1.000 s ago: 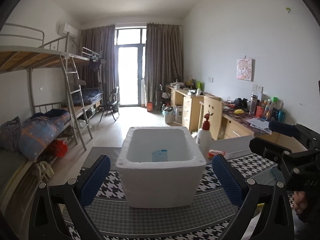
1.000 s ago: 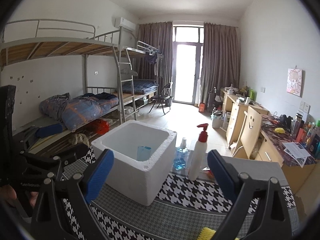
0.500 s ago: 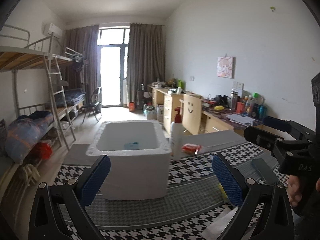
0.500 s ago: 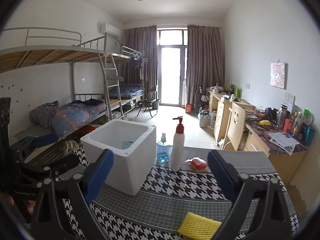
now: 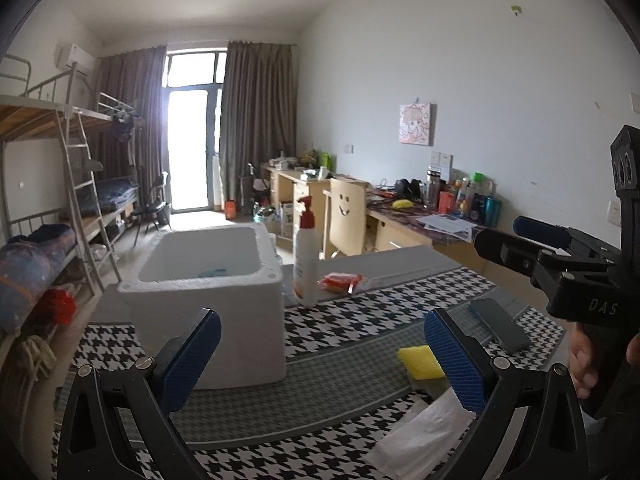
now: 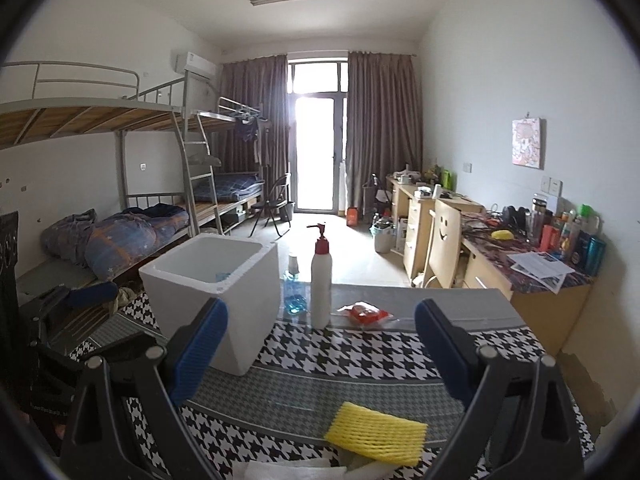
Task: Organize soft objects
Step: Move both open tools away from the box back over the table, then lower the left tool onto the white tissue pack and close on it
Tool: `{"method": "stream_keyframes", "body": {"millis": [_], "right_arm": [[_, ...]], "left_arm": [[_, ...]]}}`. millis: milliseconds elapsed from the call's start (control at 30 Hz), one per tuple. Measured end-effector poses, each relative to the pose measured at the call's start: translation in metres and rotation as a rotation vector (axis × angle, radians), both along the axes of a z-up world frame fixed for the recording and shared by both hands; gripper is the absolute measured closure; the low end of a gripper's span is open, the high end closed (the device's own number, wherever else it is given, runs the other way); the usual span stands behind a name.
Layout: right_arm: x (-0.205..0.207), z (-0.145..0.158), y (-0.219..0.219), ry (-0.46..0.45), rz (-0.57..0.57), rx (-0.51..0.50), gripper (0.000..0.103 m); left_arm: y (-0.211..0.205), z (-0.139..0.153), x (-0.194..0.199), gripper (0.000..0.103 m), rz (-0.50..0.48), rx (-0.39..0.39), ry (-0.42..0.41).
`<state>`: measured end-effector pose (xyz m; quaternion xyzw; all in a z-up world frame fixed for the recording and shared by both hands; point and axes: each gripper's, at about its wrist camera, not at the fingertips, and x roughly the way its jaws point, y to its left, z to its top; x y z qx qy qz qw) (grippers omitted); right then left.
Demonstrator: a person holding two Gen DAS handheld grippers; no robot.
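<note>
A white foam box (image 5: 208, 280) stands on the houndstooth table cloth, with a blue item (image 5: 212, 272) inside; it also shows in the right wrist view (image 6: 216, 280). A yellow foam net (image 6: 376, 432) lies near the table's front, below my right gripper (image 6: 320, 356), which is open and empty. The net also shows in the left wrist view (image 5: 420, 362), beside a white cloth (image 5: 424, 436). My left gripper (image 5: 320, 356) is open and empty, between the box and the net. A red soft packet (image 6: 364, 314) lies beyond.
A white pump bottle (image 6: 321, 280) and a blue-liquid bottle (image 6: 294, 292) stand right of the box. A dark phone (image 5: 500, 330) lies at the table's right. Bunk beds (image 6: 120, 200) are on the left, desks (image 6: 500, 256) along the right wall.
Both grippers have pulled back and turned right. The box has shifted left in both views, and the yellow net and white cloth have come into view.
</note>
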<state>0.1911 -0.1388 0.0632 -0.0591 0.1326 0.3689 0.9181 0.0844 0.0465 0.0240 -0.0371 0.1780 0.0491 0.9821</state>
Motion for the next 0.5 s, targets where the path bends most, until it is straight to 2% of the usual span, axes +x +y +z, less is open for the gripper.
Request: {"method": "stream_keyframes", "body": {"millis": [500], "right_arm": [[-0.001, -0.015, -0.026, 0.019, -0.073, 0.005, 0.006]], "left_arm": [[-0.030, -0.019, 0.002, 0.001, -0.135, 0.009, 0.019]]}}
